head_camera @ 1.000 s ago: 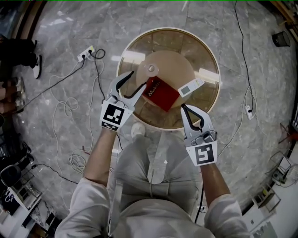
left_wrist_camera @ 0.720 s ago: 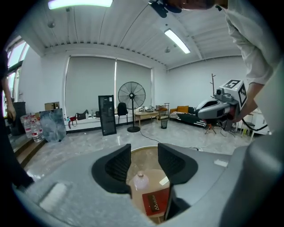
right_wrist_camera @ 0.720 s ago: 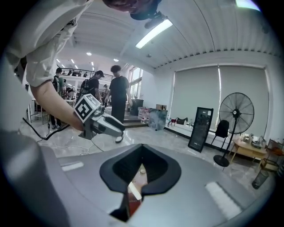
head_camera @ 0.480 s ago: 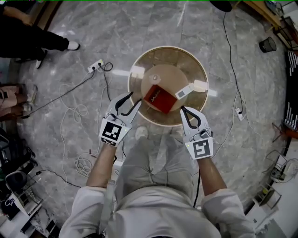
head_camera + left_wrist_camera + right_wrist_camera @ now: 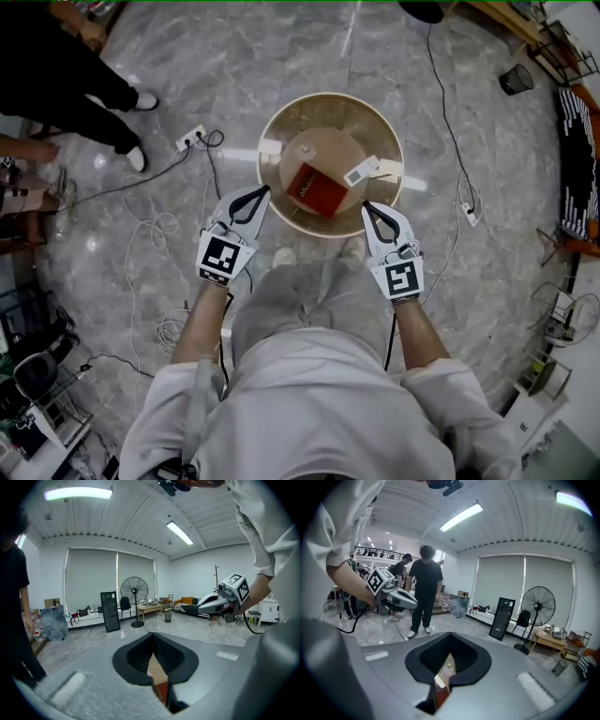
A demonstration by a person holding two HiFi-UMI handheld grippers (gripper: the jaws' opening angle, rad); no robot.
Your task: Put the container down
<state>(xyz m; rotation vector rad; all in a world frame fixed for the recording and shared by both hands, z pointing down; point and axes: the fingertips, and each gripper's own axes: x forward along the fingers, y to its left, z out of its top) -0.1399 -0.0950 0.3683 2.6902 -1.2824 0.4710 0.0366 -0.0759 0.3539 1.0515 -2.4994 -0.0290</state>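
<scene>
While flat on the round table point(image 5: 330, 106), red container point(image 5: 317, 190) beside white device point(image 5: 361, 172).

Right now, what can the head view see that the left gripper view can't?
Only the head view shows the whole round table, the white device on it, and the power strip and cables on the floor. Only the left gripper view shows the fan, the ceiling lights and the sofa. Both show the red box, a sliver of table and the right gripper.
</scene>
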